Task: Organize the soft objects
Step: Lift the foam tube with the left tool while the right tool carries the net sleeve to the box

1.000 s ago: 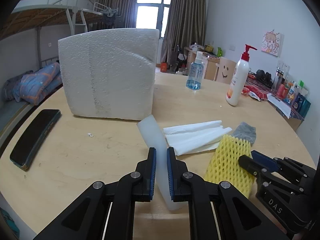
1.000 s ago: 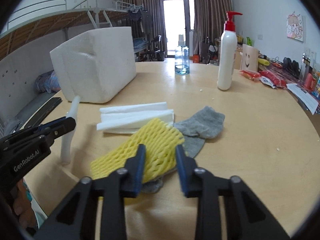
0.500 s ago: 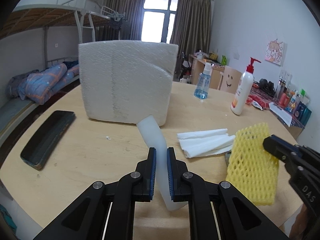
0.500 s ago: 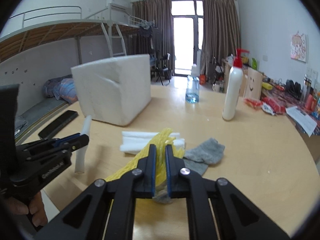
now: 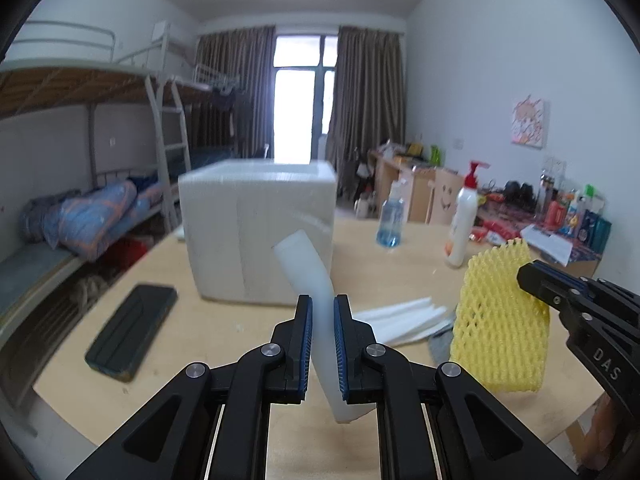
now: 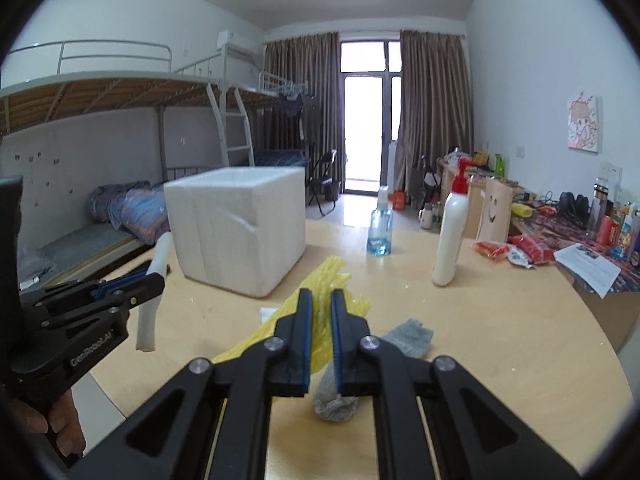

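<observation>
soft stuff so far: two pieces picked up, none packed yet, I'd guess.
left tool (image 5: pixel 320 336): clamped on the white foam strip (image 5: pixel 308 268), held above the table (image 5: pixel 200 344).
foam box (image 5: pixel 256 236): probably the drop spot.
white sheets (image 5: pixel 400 318), grey sock (image 6: pixel 408 336): lying on the table.
right tool (image 6: pixel 318 340): pinching the yellow foam net (image 5: pixel 498 320), lifted clear.

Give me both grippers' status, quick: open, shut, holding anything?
Left gripper: shut on the white foam strip, lifted off the table.
Right gripper: shut on the yellow foam net sleeve, also lifted.
</observation>
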Motion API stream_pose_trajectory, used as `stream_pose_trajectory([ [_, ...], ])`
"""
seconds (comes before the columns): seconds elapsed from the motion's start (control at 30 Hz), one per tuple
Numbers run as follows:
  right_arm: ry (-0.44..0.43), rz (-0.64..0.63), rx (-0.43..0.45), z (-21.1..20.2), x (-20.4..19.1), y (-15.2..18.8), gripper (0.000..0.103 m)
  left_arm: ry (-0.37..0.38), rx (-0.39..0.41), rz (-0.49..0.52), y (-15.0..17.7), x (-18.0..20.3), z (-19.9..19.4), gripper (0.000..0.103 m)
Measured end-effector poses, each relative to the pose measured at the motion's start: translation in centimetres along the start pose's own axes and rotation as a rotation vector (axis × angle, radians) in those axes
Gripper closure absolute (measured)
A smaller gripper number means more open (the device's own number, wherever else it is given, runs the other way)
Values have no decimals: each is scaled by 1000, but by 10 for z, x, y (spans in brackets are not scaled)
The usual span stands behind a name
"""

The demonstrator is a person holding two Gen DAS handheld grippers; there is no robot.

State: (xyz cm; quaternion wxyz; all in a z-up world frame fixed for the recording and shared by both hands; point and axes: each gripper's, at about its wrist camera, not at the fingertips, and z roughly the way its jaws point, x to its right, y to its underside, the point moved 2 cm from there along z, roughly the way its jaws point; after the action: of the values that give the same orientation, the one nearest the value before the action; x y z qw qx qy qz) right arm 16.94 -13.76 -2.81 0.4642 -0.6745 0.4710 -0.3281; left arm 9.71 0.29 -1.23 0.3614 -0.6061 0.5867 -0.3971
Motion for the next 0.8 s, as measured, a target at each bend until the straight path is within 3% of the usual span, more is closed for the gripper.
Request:
stream_pose_trajectory([
  [0.4,37,16,148,-49,7,-21,92,9,164,92,-27,16,-46,91],
  [0.8,23,15,157,-52,6,-18,92,22,185,114,-27,19,-55,89],
])
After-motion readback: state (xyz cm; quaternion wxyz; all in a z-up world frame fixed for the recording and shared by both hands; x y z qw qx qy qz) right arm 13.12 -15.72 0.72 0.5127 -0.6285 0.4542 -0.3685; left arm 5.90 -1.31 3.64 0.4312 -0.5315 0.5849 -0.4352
